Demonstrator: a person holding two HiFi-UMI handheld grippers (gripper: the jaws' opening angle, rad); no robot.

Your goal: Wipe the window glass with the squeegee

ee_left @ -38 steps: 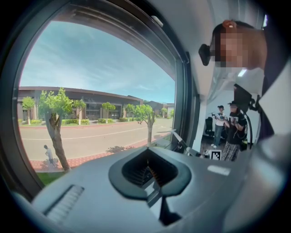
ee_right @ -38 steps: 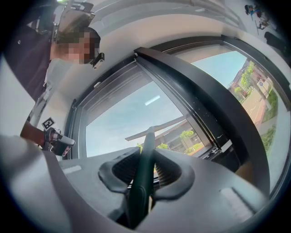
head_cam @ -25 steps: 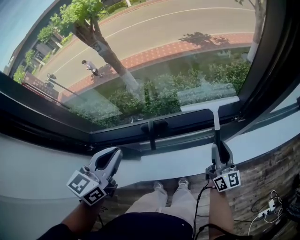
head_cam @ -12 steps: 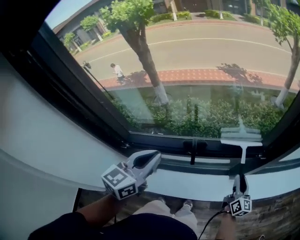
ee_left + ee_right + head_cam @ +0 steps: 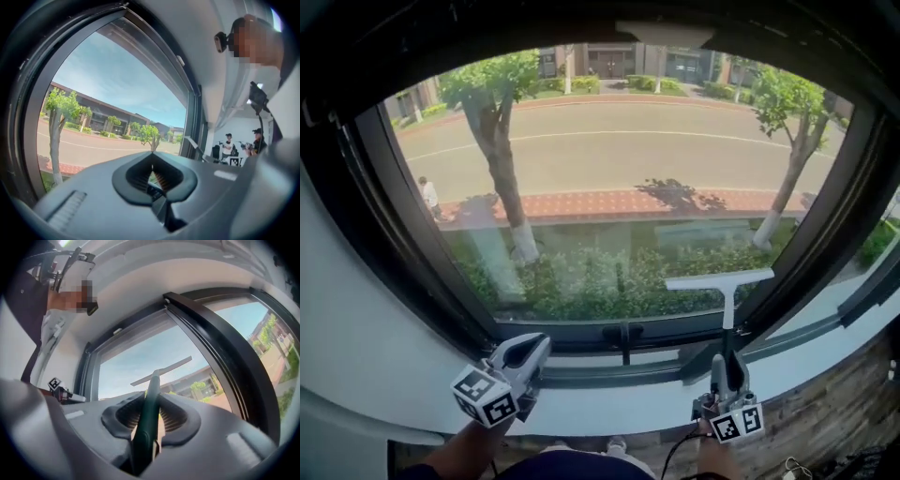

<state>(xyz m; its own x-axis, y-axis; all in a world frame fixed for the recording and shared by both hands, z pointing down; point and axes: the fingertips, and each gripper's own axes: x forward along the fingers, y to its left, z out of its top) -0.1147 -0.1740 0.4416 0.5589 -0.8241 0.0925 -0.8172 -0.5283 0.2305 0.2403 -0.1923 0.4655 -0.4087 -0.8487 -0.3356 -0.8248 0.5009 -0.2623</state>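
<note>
**Head view.** Window glass [image 5: 609, 187]: the full pane is now in view, dark window frame [image 5: 422, 272] all round. A second ago only its lower strip showed, so the person's head has lifted. Squeegee [image 5: 719, 279]: white blade level, on the lower right of the pane and clear above the bottom rail. Half a second ago it sat lower, close to that rail. Whether the blade touches the glass cannot be told. Right hand-held gripper [image 5: 727, 370]: upright below the blade, closed on the squeegee's dark handle. Left hand-held gripper [image 5: 532, 349]: over the white sill [image 5: 619, 412], tips toward the bottom rail, left of the window latch [image 5: 623, 337], well apart from the squeegee.

**Left gripper view.** Left hand-held gripper [image 5: 152, 166]: jaws drawn together, nothing between them. Beyond: glass, street trees, buildings.

**Right gripper view.** Right hand-held gripper [image 5: 152, 401]: jaws clamped on either side of the dark green handle, which runs up between them to the pale blade [image 5: 161, 371], seen crosswise against the pane.

**Assessment.** The blade's rise and the lifted gaze suggest the tool is being carried up for a fresh stroke. Most of the pane lies above and left of the blade, so the wiping is likely far from done.
</note>
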